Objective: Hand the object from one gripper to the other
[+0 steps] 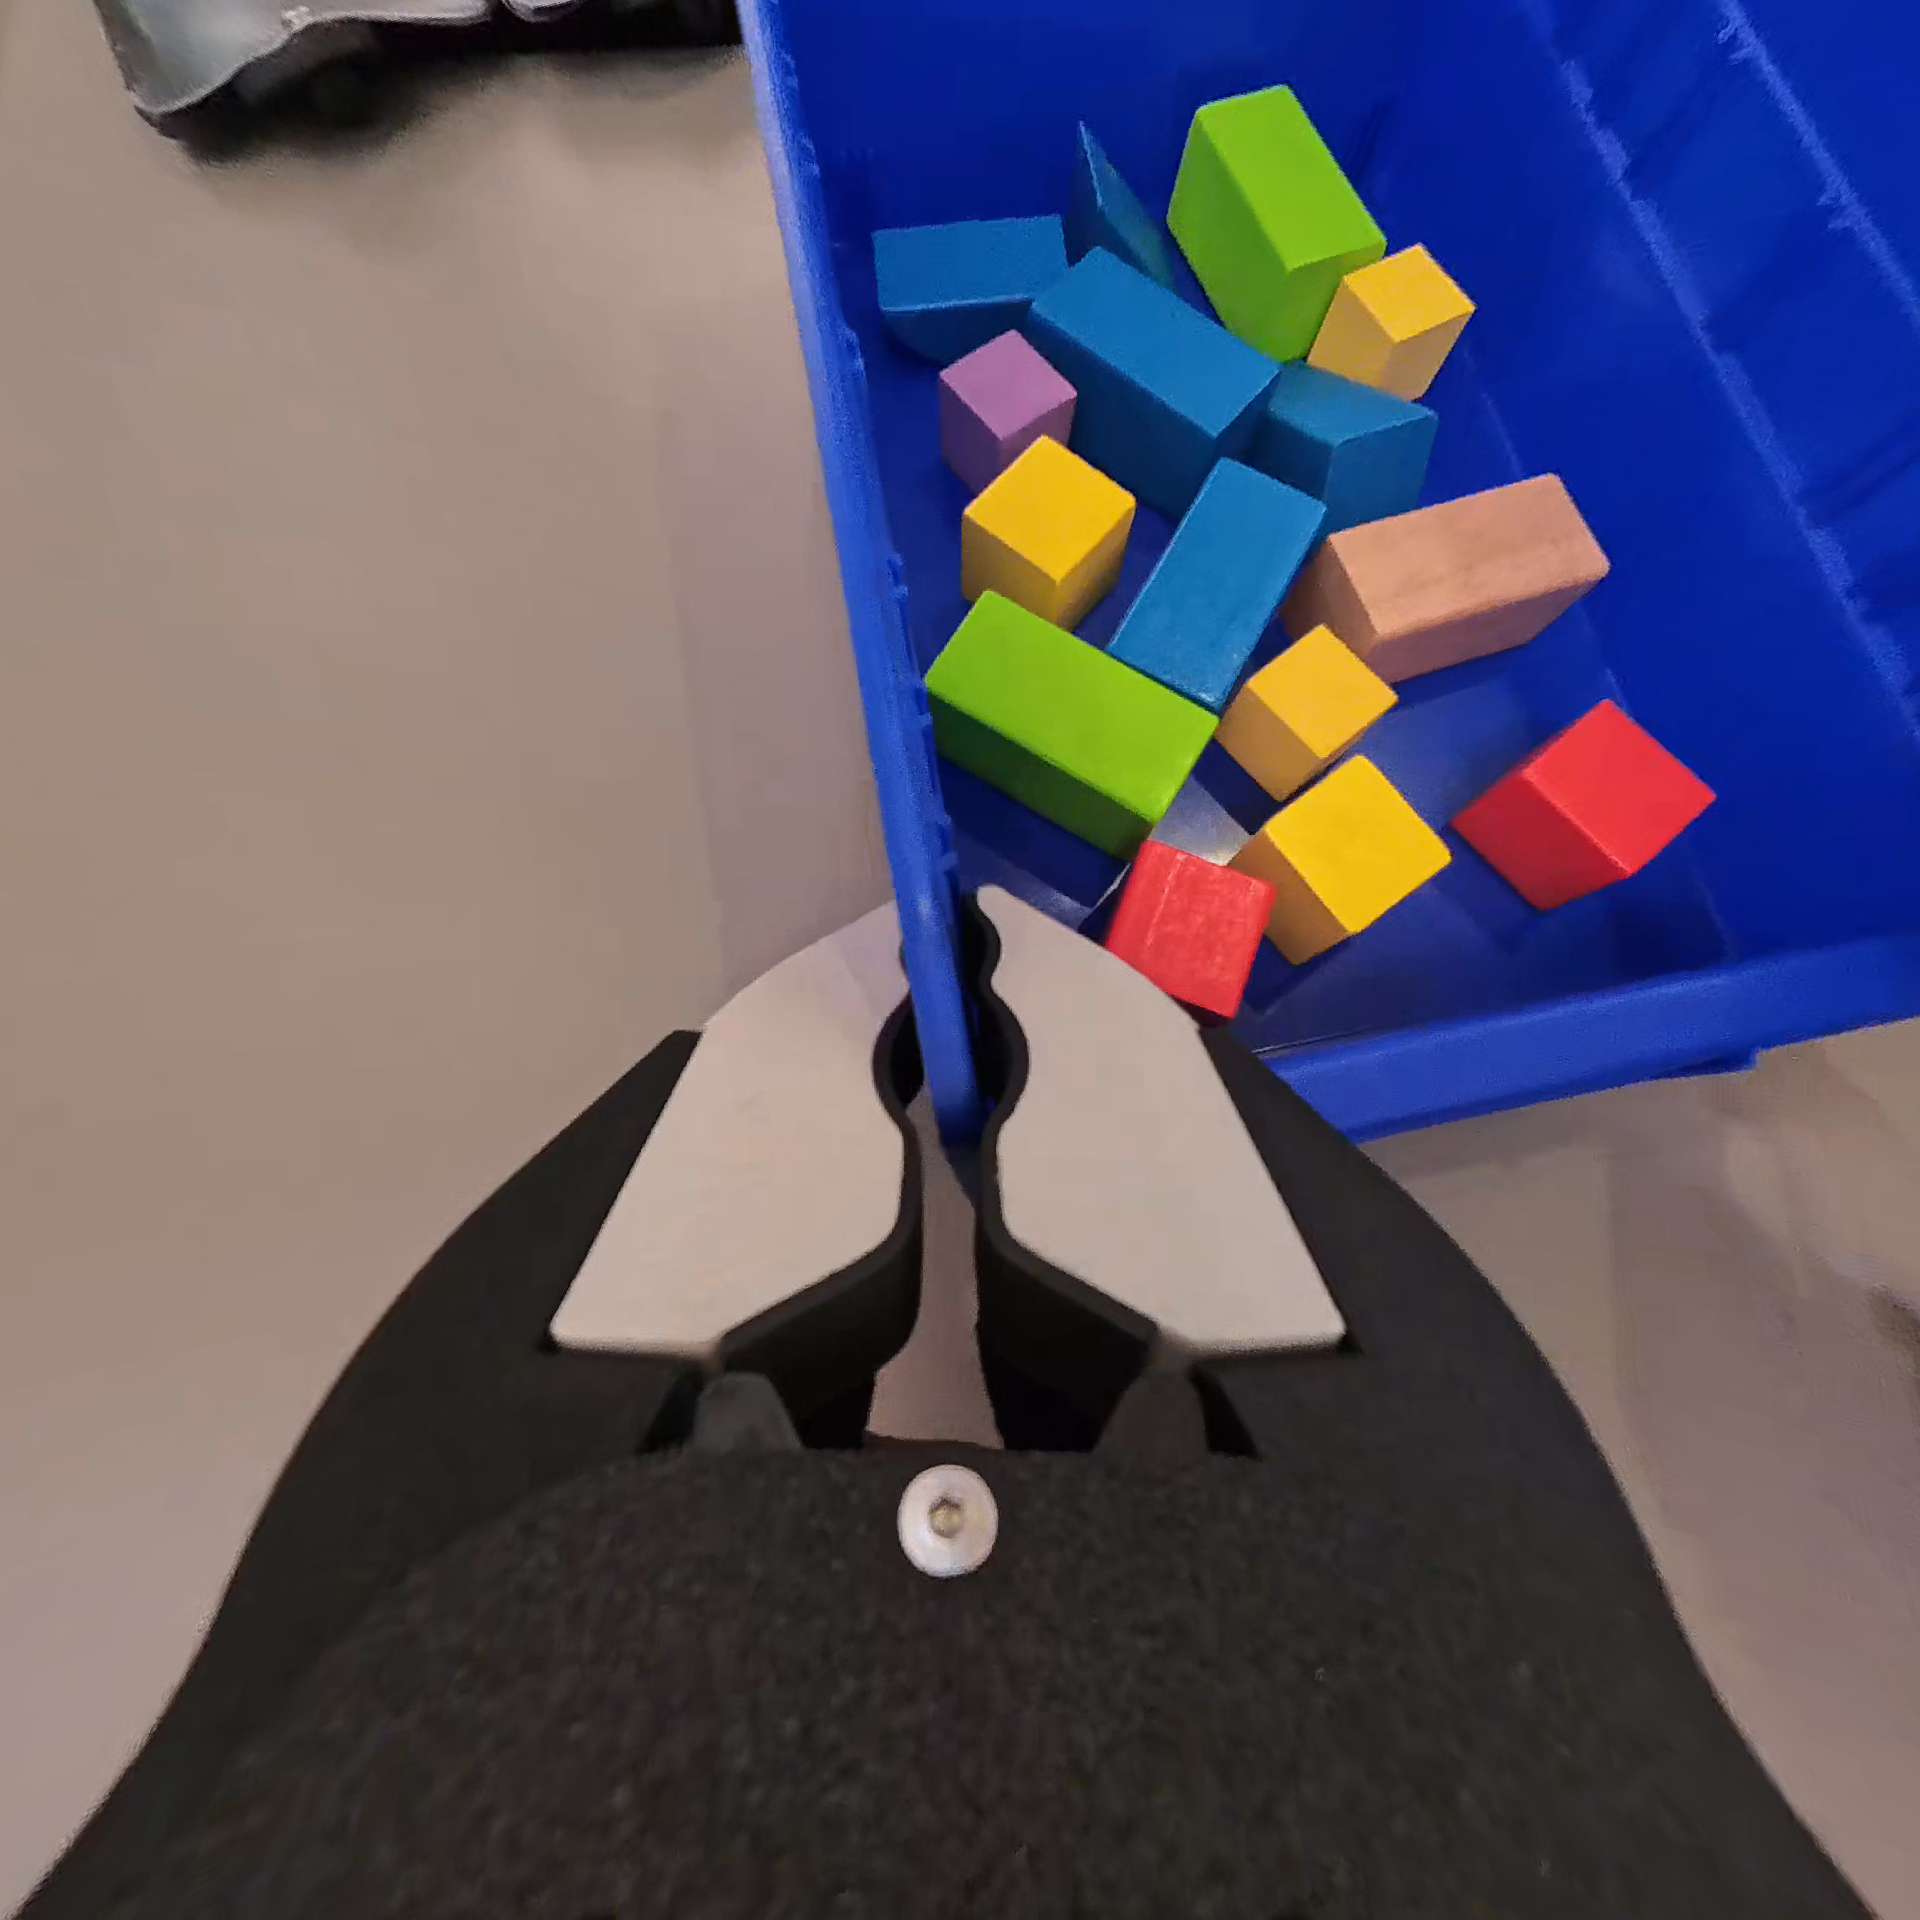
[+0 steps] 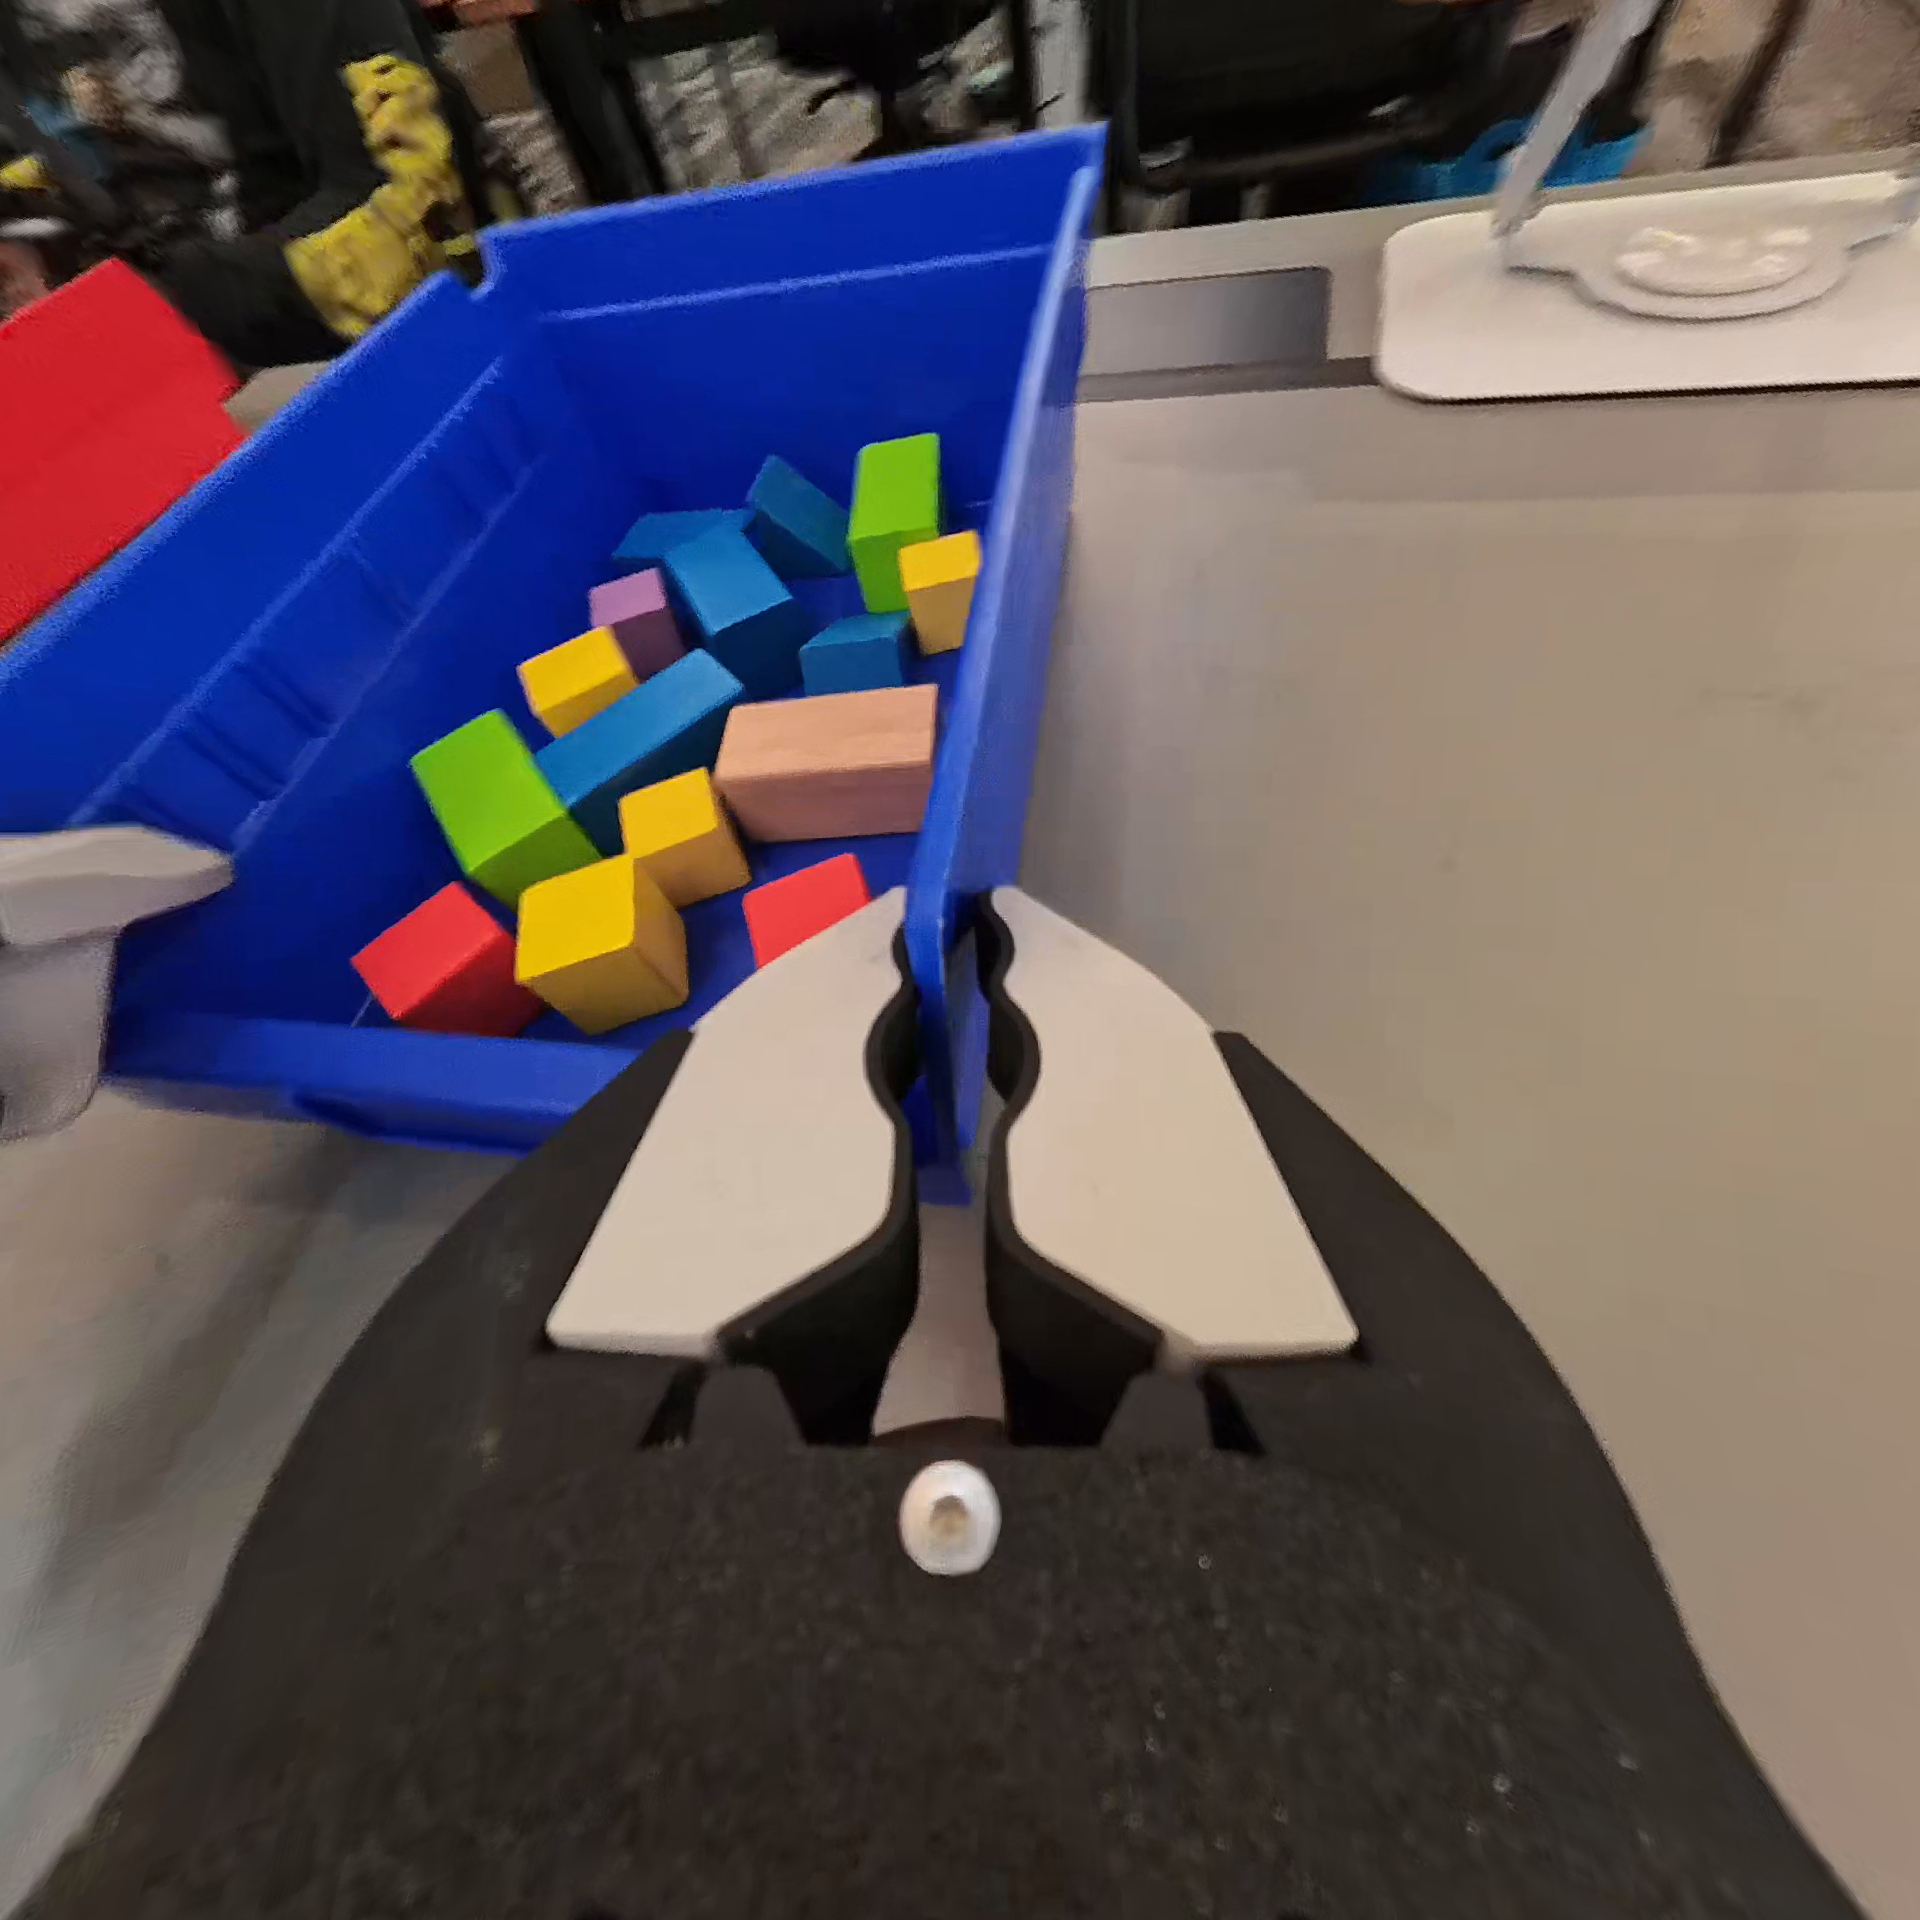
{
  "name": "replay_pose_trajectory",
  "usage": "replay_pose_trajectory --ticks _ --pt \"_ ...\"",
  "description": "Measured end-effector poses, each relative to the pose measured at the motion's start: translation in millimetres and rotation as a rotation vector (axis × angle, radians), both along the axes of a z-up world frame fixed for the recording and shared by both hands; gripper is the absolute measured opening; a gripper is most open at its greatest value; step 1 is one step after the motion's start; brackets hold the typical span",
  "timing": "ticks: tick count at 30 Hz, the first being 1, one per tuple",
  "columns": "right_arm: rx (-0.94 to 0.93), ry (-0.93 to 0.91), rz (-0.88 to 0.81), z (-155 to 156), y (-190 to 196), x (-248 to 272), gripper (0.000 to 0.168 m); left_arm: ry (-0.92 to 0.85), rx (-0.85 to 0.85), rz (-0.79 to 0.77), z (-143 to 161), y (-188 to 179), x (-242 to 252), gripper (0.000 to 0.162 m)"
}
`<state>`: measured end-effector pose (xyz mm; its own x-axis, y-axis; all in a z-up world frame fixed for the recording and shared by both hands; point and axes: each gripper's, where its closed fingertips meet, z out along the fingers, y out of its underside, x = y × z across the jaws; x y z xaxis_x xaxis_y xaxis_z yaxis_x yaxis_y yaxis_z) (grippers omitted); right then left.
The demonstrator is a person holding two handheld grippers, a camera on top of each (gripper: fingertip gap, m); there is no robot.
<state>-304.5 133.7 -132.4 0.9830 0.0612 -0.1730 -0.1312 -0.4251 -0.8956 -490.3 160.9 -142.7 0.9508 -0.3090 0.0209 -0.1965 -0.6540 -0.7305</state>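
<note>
A blue plastic bin (image 1: 831, 416) holds several coloured wooden blocks (image 1: 1070, 717): green, yellow, blue, red, one purple and one pale brown. My left gripper (image 1: 940, 925) is shut on the bin's left side wall near its front corner, one finger inside and one outside. My right gripper (image 2: 945, 914) is shut on the bin's right side wall (image 2: 1018, 623) near the front corner in the same way. The blocks (image 2: 603, 935) lie loose on the bin floor. The left gripper's grey finger (image 2: 104, 883) shows at the left edge of the right wrist view, against the bin.
The bin is over a grey table (image 2: 1455, 831). A red box (image 2: 94, 416) stands behind the bin at the left. A white flat stand base (image 2: 1662, 312) lies at the table's far right. A dark grey object (image 1: 312, 52) lies far left.
</note>
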Motion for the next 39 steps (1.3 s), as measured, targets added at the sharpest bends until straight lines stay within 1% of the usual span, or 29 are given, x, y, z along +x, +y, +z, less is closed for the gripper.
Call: replay_pose_trajectory --ticks 1,2,3,4,5,6,7,8,10,11,13,15,17,18,19,21,23,25,27,29,30,34,39 --pt "-0.025 0.014 0.073 3 -4 -1 0.009 -0.009 -0.008 -0.012 4 0 -1 0.005" --pt "-0.036 0.047 0.145 12 -12 1 0.015 -0.023 0.000 -0.010 14 -2 -4 0.015" --pt "-0.038 0.082 0.226 25 -23 6 0.025 -0.040 0.023 -0.002 29 -4 -10 0.035" --pt "-0.040 0.097 0.304 41 -37 16 0.028 -0.058 0.052 0.001 47 -8 -15 0.050" --pt "-0.025 0.086 0.378 60 -51 31 0.034 -0.077 0.072 -0.007 65 -13 -18 0.061" --pt "0.014 0.057 0.429 81 -63 53 0.041 -0.092 0.075 -0.031 80 -21 -18 0.068" --pt "0.065 0.006 0.458 104 -74 81 0.044 -0.098 0.071 -0.058 93 -30 -17 0.068" --pt "0.124 -0.053 0.461 126 -82 114 0.044 -0.098 0.082 -0.073 105 -38 -15 0.067" --pt "0.226 -0.141 0.398 165 -97 187 0.044 -0.111 0.141 -0.095 124 -51 -5 0.066" --pt "0.259 -0.174 0.344 178 -103 226 0.044 -0.130 0.162 -0.107 130 -57 4 0.065" --pt "0.279 -0.215 0.197 189 -116 305 0.045 -0.192 0.190 -0.122 133 -66 25 0.065" --pt "0.276 -0.194 0.045 184 -129 379 0.051 -0.268 0.213 -0.113 130 -69 45 0.063" --pt "0.268 -0.153 -0.110 162 -142 447 0.053 -0.313 0.258 -0.072 122 -66 58 0.061" --pt "0.254 -0.123 -0.164 146 -148 473 0.058 -0.318 0.279 -0.048 114 -63 62 0.060" --pt "0.235 -0.074 -0.195 129 -154 492 0.060 -0.314 0.295 -0.023 105 -61 65 0.060" --pt "0.219 0.039 -0.216 97 -165 510 0.060 -0.288 0.285 0.003 82 -59 71 0.058" --pt "0.227 0.092 -0.236 71 -175 512 0.060 -0.295 0.297 0.016 67 -60 75 0.058" --pt "0.221 0.073 -0.246 50 -184 505 0.060 -0.318 0.319 0.012 55 -65 79 0.057" --pt "0.200 0.073 -0.205 36 -184 489 0.060 -0.298 0.301 0.009 39 -70 80 0.054" --pt "0.179 0.070 -0.167 28 -180 476 0.060 -0.307 0.259 -0.024 29 -72 87 0.055" --pt "0.176 0.069 -0.154 27 -179 473 0.060 -0.318 0.240 -0.055 28 -73 93 0.055" --pt "0.187 0.067 -0.135 29 -179 466 0.057 -0.297 0.269 -0.174 33 -79 108 0.056" --pt "0.188 0.072 -0.111 35 -176 460 0.056 -0.449 0.302 -0.366 63 -91 130 0.055"
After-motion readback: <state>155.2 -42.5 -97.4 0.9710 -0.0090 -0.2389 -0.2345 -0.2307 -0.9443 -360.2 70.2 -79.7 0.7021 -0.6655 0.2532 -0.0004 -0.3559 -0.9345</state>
